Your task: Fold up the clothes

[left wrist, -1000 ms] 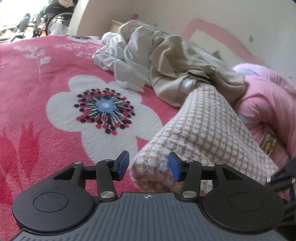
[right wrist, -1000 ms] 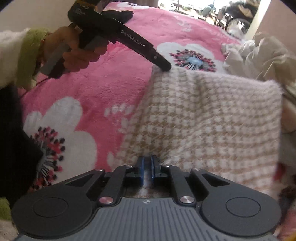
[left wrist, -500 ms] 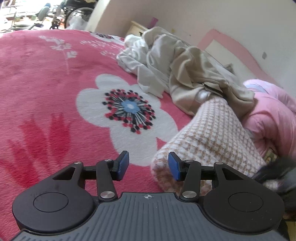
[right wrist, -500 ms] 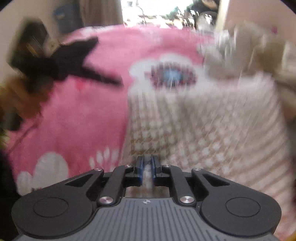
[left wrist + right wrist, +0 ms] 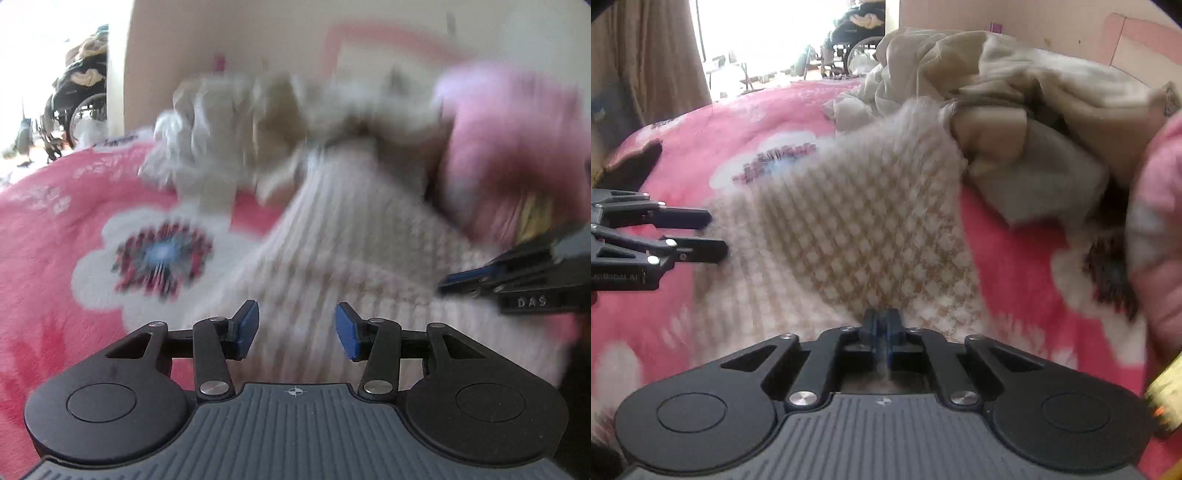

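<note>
A pink flowered bedspread (image 5: 746,122) covers the bed. On it lies the beige checked knit garment (image 5: 871,221), its near edge pinched in the closed right gripper (image 5: 882,328). The left gripper (image 5: 295,328) hovers open over it (nothing pressed). Crumpled beige clothes (image 5: 997,74) lie just behind.

Beige-and-white checked knit garment (image 5: 871,229), apparently folded, lies on the bed.

"DAS" on right gripper (image 5: 476,282)
</note>
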Demonstrator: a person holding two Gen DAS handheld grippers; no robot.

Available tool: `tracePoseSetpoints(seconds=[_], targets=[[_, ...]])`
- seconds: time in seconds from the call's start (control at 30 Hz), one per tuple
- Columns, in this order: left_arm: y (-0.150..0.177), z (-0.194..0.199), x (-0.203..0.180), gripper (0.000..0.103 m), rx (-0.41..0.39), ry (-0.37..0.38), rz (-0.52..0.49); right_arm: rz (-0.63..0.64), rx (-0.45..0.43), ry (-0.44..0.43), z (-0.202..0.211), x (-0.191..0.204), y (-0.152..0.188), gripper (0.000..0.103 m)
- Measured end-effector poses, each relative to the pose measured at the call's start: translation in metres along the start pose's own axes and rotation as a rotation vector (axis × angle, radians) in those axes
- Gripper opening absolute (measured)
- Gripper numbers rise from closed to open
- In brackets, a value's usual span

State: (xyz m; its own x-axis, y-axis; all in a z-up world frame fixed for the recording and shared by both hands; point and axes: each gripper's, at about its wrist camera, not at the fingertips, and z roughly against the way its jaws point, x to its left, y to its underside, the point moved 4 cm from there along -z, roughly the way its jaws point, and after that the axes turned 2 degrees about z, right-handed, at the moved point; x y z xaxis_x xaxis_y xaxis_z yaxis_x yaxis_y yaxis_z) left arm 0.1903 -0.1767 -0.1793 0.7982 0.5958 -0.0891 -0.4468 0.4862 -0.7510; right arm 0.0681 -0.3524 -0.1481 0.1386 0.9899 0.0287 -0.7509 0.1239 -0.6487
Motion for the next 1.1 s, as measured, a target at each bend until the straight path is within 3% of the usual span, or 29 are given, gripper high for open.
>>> tracePoseSetpoints(seconds=[0.07,0.2,0.27,0.37,0.4,0.5,0.53,0.57,0.63,0.73,0.83,0.93,1.03,1.1], targets=[[0.009,0.004,0.001,0.047,-0.033,-0.019,-0.007,-0.006,0.031,0.004,-0.006,-0.006,0.007,0.001],[0.001,0.022,0.015,0.046,-0.046,-0.004,0.069,0.038,-0.011,-0.059,0.014,0.002,-0.049,0.009],[-0.012,0.034,0.016,0.045,-0.101,-0.006,0.056,0.074,-0.069,-0.096,0.018,0.009,-0.087,0.011],[-0.035,0.028,0.017,0.046,-0.138,0.009,0.051,0.11,-0.102,-0.134,-0.014,0.021,-0.136,0.011],[-0.036,0.016,0.017,0.046,-0.112,-0.011,0.034,0.124,-0.097,-0.123,-0.032,0.022,-0.146,0.011],[-0.022,-0.016,0.017,0.047,-0.043,-0.093,-0.055,0.125,-0.03,-0.037,-0.096,0.008,-0.152,0.008],[-0.013,-0.024,0.017,0.047,-0.025,-0.123,-0.09,0.12,0.002,0.002,-0.117,-0.001,-0.149,0.0],[-0.006,-0.022,0.017,0.047,-0.047,-0.127,-0.11,0.096,0.033,0.031,-0.133,-0.017,-0.136,0.0],[-0.003,-0.015,0.022,0.047,-0.061,-0.101,-0.073,0.018,0.037,-0.002,-0.145,-0.041,-0.109,0.0],[-0.002,-0.015,0.03,0.047,-0.067,-0.07,-0.042,-0.011,0.026,-0.012,-0.145,-0.048,-0.1,0.0],[0.0,-0.016,0.03,0.047,-0.074,-0.064,-0.062,-0.008,0.04,-0.033,-0.148,-0.05,-0.106,0.0],[0.0,-0.015,0.03,0.047,-0.071,-0.058,-0.068,-0.098,0.051,-0.102,-0.135,-0.062,-0.124,0.0],[-0.001,-0.014,0.03,0.047,-0.068,-0.052,-0.074,-0.05,0.008,-0.098,-0.124,-0.058,-0.139,0.001],[-0.001,-0.013,0.03,0.047,-0.065,-0.048,-0.078,-0.058,0.014,-0.101,-0.13,-0.064,-0.132,0.0]])
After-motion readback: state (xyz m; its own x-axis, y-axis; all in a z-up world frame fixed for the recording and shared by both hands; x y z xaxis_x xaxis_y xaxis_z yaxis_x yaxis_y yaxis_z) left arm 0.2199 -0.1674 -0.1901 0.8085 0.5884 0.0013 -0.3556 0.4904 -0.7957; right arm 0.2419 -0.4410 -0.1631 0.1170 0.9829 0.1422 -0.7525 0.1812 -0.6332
